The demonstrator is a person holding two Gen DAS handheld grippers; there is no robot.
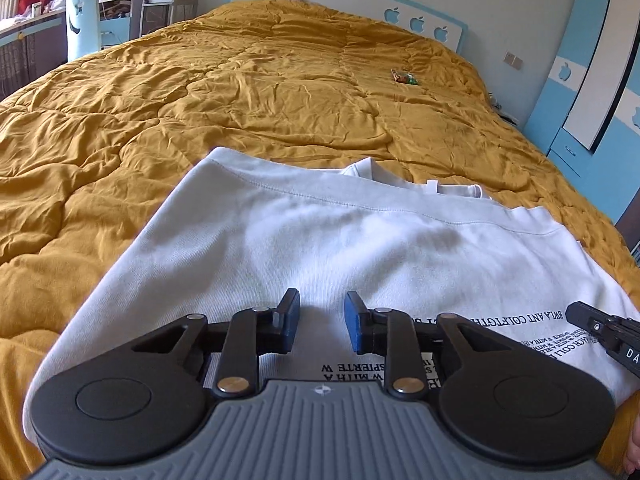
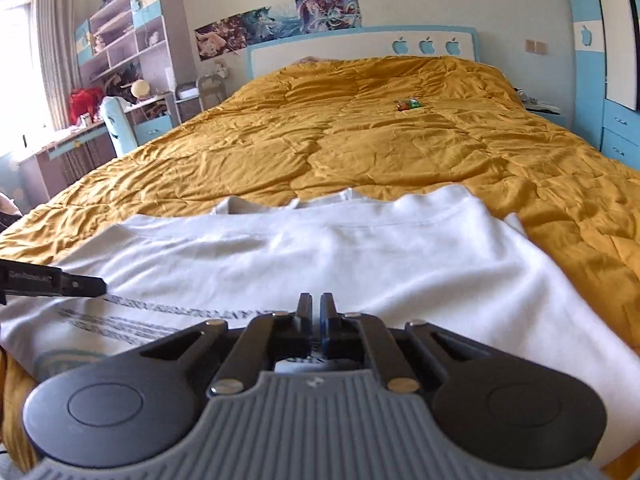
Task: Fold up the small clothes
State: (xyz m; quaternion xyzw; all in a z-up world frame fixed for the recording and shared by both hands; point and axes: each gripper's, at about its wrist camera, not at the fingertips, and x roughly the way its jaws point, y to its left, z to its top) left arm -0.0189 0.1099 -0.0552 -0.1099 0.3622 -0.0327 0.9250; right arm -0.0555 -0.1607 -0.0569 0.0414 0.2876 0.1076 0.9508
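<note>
On the mustard quilt [image 1: 248, 92], a white printed T-shirt [image 1: 320, 236] (folded); left claw [image 1: 322, 322] released, right claw [image 2: 316, 312] clenched, empty.

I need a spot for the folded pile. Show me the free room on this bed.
The quilt is bare from the far edge of the white shirt up to the headboard, except a small wrapper towards the right. A bare strip also runs along the shirt's right side. The near end is crowded: the shirt and both claws fill it.
</note>
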